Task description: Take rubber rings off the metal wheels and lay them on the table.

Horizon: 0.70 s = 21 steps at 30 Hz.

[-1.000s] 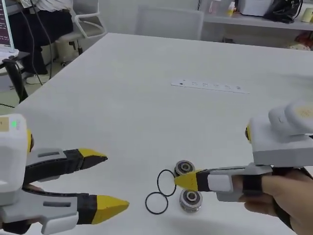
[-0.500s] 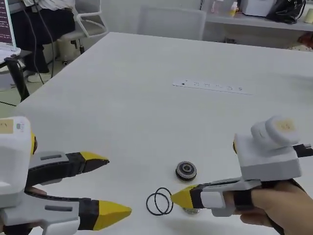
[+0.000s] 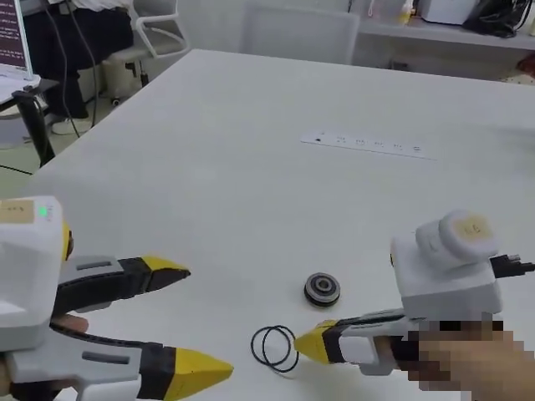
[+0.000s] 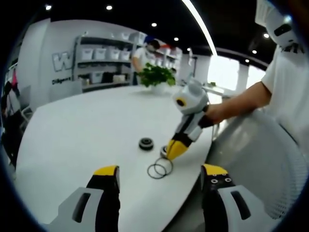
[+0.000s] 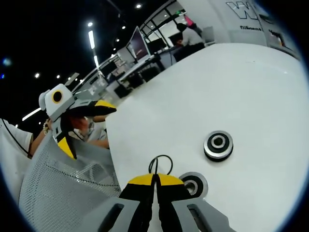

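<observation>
Two black rubber rings (image 3: 274, 347) lie overlapping on the white table (image 3: 251, 167) near its front edge. My right gripper (image 3: 301, 344) is shut, and the edge of one ring (image 5: 160, 164) runs into its closed yellow tips (image 5: 154, 178). One metal wheel (image 3: 322, 288) sits bare just beyond the rings. A second wheel (image 5: 194, 184) lies right beside the right jaws. My left gripper (image 3: 209, 318) hovers open to the left of the rings, holding nothing. From the left gripper view, the rings (image 4: 159, 169) lie ahead of its jaws, with the right gripper (image 4: 175, 150) touching them.
A flat white strip with small markings (image 3: 364, 144) lies further back on the table. Chairs (image 3: 159, 33) and a desk stand beyond the far left edge. The table's front edge runs just below the rings.
My right gripper has drawn back toward the front edge, and one ring came with it to overlap the other. The nearer wheel is now under the gripper. The left gripper has stayed put.
</observation>
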{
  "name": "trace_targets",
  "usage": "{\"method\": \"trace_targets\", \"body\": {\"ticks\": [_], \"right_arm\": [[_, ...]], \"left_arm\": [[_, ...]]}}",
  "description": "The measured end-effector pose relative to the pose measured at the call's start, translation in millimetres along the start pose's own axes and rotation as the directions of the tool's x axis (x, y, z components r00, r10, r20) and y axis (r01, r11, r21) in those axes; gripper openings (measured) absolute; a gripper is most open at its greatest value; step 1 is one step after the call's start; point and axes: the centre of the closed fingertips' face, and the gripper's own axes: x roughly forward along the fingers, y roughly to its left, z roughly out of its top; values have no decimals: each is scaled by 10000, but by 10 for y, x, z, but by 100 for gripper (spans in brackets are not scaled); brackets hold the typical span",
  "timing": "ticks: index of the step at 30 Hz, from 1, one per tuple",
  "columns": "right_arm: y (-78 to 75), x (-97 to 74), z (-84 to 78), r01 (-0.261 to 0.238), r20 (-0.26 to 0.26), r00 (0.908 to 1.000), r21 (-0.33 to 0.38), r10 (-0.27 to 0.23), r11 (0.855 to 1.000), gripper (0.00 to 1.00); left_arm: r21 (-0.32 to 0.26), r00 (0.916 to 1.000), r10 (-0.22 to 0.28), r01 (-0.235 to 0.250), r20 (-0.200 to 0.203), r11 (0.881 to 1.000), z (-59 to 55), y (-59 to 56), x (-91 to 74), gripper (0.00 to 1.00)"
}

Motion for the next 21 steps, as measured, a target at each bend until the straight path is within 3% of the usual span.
{"method": "trace_targets", "body": {"ticks": [4,10,12,16,21], "right_arm": [[-57,9,-5,313,-8,9995,-319,-313,9990,0],[-57,48,4,392,-16,9992,-855,-395,9956,0],[-84,62,-13,593,-135,9980,-1282,-615,9900,2],[-71,59,36,657,114,9978,-1872,-648,9801,5],[-73,60,38,692,68,9976,-2079,-693,9757,9]], "left_arm": [[-10,10000,-34,34,-24,10000,-7,-5,5,69],[-18,9999,-75,75,-115,10000,-22,-15,10,68],[-43,9999,-85,85,-130,10000,-27,-16,11,67],[-17,9999,-62,62,-152,10000,-31,-13,10,67],[-18,9998,-63,63,-199,10000,-38,-15,9,66]]}}
